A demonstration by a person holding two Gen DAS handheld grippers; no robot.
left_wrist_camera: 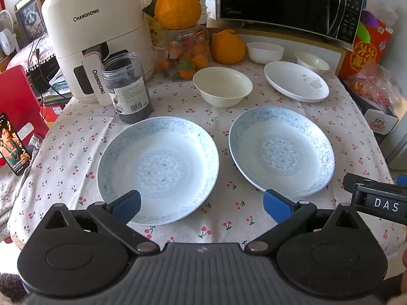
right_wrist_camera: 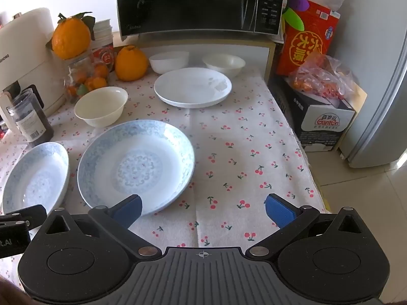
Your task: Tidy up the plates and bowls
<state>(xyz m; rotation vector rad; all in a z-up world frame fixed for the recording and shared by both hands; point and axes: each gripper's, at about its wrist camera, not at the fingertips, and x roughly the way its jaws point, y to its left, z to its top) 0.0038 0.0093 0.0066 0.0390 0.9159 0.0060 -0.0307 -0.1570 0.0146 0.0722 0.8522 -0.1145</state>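
Note:
Two blue-patterned plates lie side by side on the cherry-print tablecloth: the left plate (left_wrist_camera: 157, 170) (right_wrist_camera: 35, 175) and the right plate (left_wrist_camera: 281, 151) (right_wrist_camera: 136, 165). Behind them sit a cream bowl (left_wrist_camera: 222, 86) (right_wrist_camera: 101, 106), a plain white plate (left_wrist_camera: 296, 81) (right_wrist_camera: 192, 87) and two white bowls (left_wrist_camera: 265, 52) (left_wrist_camera: 312, 62) under the microwave shelf. My left gripper (left_wrist_camera: 202, 207) is open and empty, just in front of the left plate. My right gripper (right_wrist_camera: 203, 209) is open and empty, its left finger over the right plate's near rim.
An air fryer (left_wrist_camera: 96, 38), a dark jar (left_wrist_camera: 128, 89), a glass jar of fruit (left_wrist_camera: 183, 53) and oranges (left_wrist_camera: 227, 47) stand at the back left. A microwave (left_wrist_camera: 287, 2) sits on a shelf. Boxes (right_wrist_camera: 320, 119) and a fridge (right_wrist_camera: 376, 101) stand right of the table edge.

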